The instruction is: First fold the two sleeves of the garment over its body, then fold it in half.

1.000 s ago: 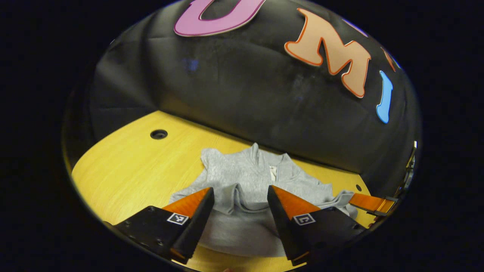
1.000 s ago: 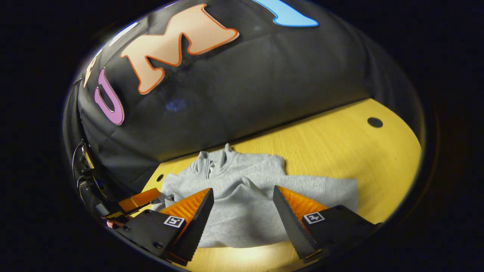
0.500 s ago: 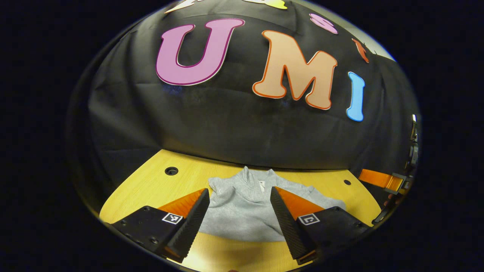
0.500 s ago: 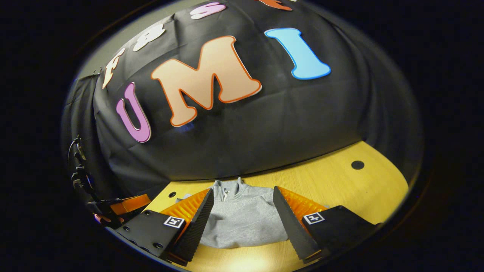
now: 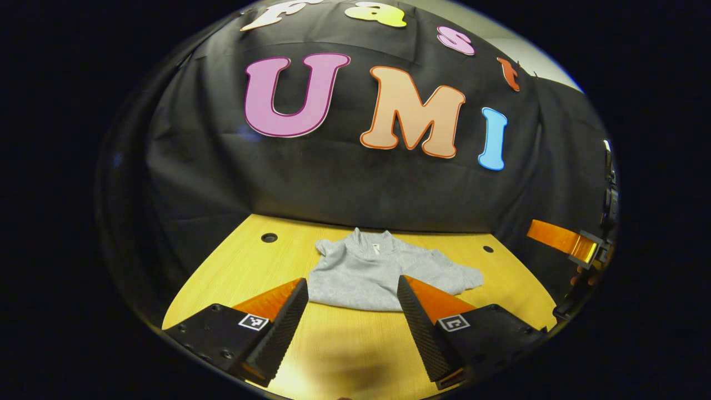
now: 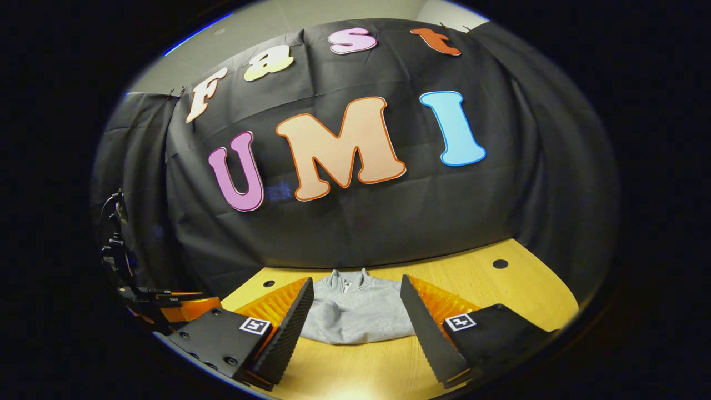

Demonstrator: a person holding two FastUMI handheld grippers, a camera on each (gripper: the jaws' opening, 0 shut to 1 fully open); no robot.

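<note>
Recording booth — black cloth wall (image 6: 389, 222), wooden table (image 5: 344, 344)

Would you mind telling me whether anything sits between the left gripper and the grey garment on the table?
Nothing visible does: only bare table lies between the open left gripper and the garment.

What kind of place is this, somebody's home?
Probably not a home. It looks like a recording booth: a black cloth wall hangs behind a bare wooden table, one grey sweater lies folded on it, and a hand-held gripper points at it.
</note>
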